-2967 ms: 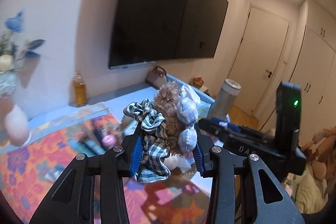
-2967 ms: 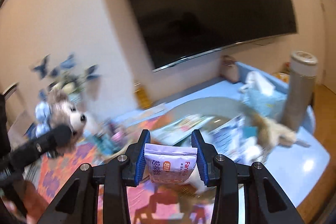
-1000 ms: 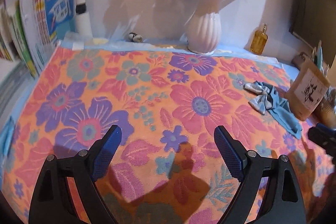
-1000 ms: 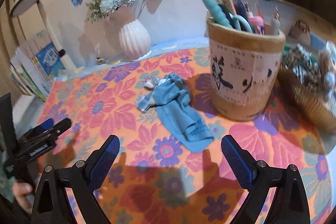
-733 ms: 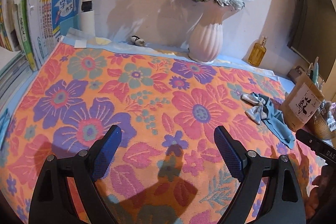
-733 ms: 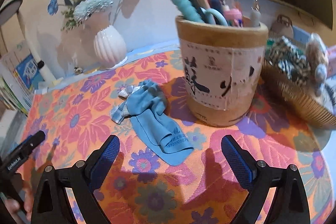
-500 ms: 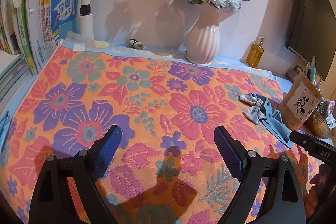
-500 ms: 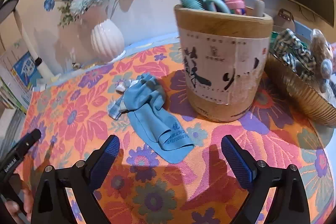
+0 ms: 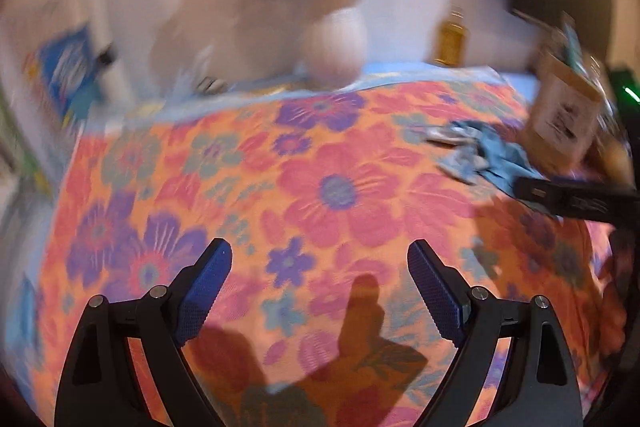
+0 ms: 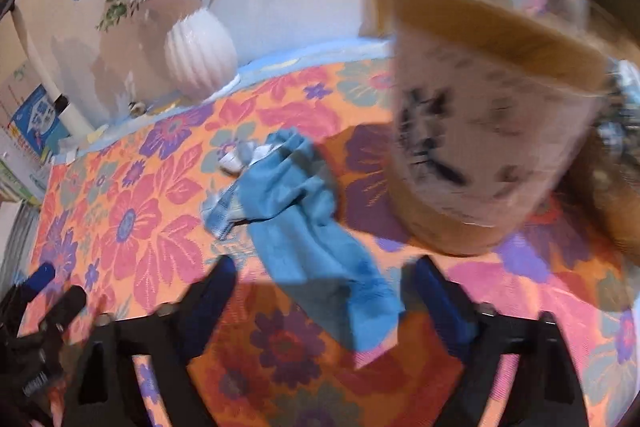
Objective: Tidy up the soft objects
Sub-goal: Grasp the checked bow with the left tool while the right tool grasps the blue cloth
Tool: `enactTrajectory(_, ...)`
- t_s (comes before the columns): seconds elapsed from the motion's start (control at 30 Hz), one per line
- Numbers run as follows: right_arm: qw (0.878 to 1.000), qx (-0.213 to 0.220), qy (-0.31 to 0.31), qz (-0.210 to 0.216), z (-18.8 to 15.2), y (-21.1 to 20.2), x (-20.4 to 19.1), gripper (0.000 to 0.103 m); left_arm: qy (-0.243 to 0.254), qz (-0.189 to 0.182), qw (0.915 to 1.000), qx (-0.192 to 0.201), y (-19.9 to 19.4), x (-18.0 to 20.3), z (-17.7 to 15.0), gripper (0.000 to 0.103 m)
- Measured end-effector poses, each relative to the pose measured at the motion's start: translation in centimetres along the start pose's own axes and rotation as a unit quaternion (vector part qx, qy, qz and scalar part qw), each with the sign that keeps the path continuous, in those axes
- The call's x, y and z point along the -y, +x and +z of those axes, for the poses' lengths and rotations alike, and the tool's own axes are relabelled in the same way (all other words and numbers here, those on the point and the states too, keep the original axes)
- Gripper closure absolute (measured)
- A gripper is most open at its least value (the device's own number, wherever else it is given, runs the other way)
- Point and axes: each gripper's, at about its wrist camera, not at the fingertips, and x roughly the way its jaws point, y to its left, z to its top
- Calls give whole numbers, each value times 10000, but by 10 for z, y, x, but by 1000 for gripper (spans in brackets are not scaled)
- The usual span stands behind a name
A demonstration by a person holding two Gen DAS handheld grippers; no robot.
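Observation:
A crumpled blue cloth (image 10: 308, 227) with a small checked bow (image 10: 224, 211) lies on the orange floral tablecloth (image 10: 132, 211), left of a pen holder (image 10: 488, 155). My right gripper (image 10: 324, 287) is open and empty, low over the cloth's near end. The cloth also shows far right in the blurred left wrist view (image 9: 484, 155). My left gripper (image 9: 320, 283) is open and empty over bare tablecloth (image 9: 280, 187), well left of the cloth. The right gripper's body (image 9: 576, 201) shows at that view's right edge.
A white ribbed vase (image 10: 200, 55) of flowers stands at the back by the wall. Books (image 10: 36, 119) lean at the far left. A woven basket (image 10: 608, 195) with soft items sits right of the pen holder. An amber bottle (image 9: 450, 37) stands by the wall.
My right gripper has moved closer to the blue cloth, which now lies between its open fingers. My left gripper swung right and both views are blurred. Both grippers stay open.

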Motion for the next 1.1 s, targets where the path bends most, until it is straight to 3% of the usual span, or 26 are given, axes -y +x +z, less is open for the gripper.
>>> enactTrajectory(0.07, 9999, 50, -127, -27, 1, 0, -4, 53, 289, -151, 9994, 77, -5, 13, 14, 14)
enactTrajectory(0.1, 9999, 53, -156, -8, 0, 0, -5, 77, 353, -218, 9991, 100, -6, 17, 21, 14)
enactTrajectory(0.13, 9998, 66, -160, 43, -2, -1, -5, 91, 413, -290, 9987, 113, -6, 21, 28, 14)
enactTrajectory(0.2, 9992, 172, -169, 306, -7, -11, -3, 96, 495, -401, 9979, 81, -1, 28, 41, 14)
enactTrajectory(0.3, 9971, 515, -193, 524, -21, -40, 3, 97, 474, -551, 9973, -103, 15, 35, 52, 14)
enactTrajectory(0.47, 9966, 813, -63, 117, -46, -83, 32, 97, 136, -882, 9950, -443, 45, 44, 58, 14)
enactTrajectory(0.63, 9972, 670, 323, -87, -58, -93, 67, 97, -142, -1691, 9825, -770, 64, 67, 56, 14)
enactTrajectory(0.7, 9969, 575, 508, 152, -60, -90, 77, 97, -13, -2084, 9745, -834, 64, 82, 53, 14)
enactTrajectory(0.77, 9871, 433, 1137, 1038, -62, -82, 99, 97, 343, -2272, 9696, -837, 59, 102, 48, 14)
enactTrajectory(0.8, 9846, 425, 1276, 1119, -64, -81, 104, 97, 550, -2330, 9676, -807, 55, 111, 46, 14)
enactTrajectory(0.87, 9885, 416, 1193, 831, -65, -77, 107, 97, 913, -2425, 9632, -712, 47, 128, 43, 14)
enactTrajectory(0.93, 9898, 291, 1136, 813, -66, -70, 107, 97, 1160, -2329, 9632, -668, 46, 142, 44, 14)
enactTrajectory(1.03, 9875, 204, 1204, 991, -70, -65, 109, 97, 1050, -2321, 9632, -856, 59, 154, 49, 15)
enactTrajectory(1.07, 9883, 204, 1168, 964, -70, -65, 109, 97, 986, -2308, 9635, -930, 65, 155, 50, 24)
enactTrajectory(1.1, 9886, 189, 1137, 965, -70, -64, 109, 97, 961, -2333, 9623, -1014, 70, 157, 50, 41)
